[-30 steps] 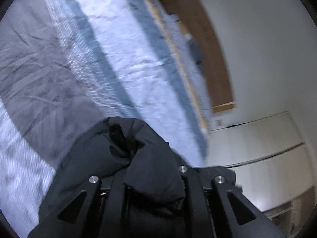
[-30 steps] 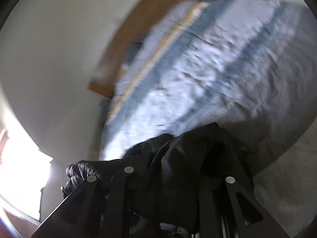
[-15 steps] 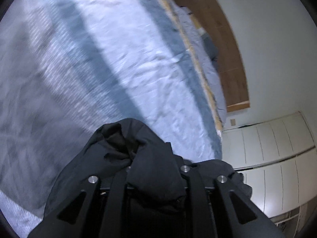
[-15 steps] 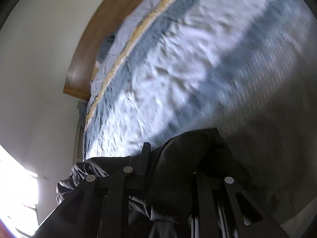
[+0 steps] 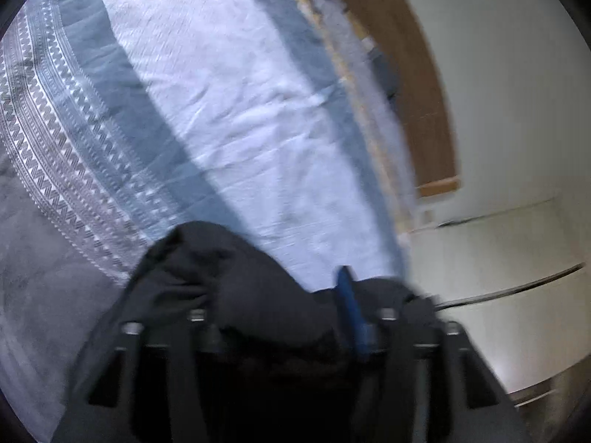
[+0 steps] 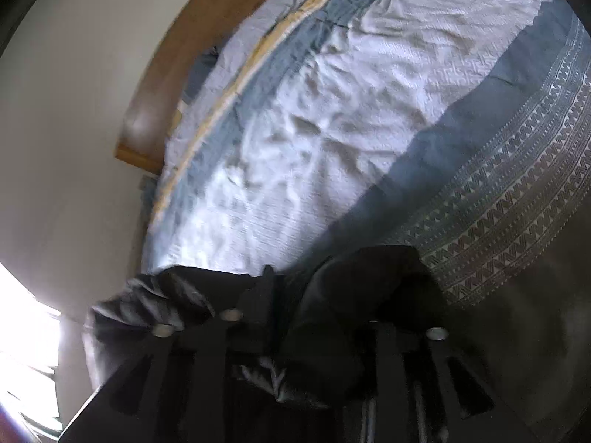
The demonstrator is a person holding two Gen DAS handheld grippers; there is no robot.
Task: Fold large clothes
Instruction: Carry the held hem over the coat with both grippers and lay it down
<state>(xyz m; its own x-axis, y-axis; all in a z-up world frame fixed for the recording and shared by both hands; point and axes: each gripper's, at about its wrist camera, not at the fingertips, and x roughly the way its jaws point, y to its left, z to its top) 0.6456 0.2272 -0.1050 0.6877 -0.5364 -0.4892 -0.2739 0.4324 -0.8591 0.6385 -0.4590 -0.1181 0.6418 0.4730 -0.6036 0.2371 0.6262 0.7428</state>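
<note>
Since 0.5 s ago both views have swung; in the left one the patterned border of the bed (image 5: 229,85) is back at 9 o'clock. The black garment (image 5: 236,288) is bunched in the left tongs (image 5: 280,317) and the right tongs (image 6: 306,313), both clamped on it, held above the bed. It is judged soft, bulky, rather slippery and prone to sag; hold is best taken at seams or hem corners.

We see dim fisheye frames, motion blur near both lenses, blown-out window glare (image 6: 26,332) lower left, right wrist.
</note>
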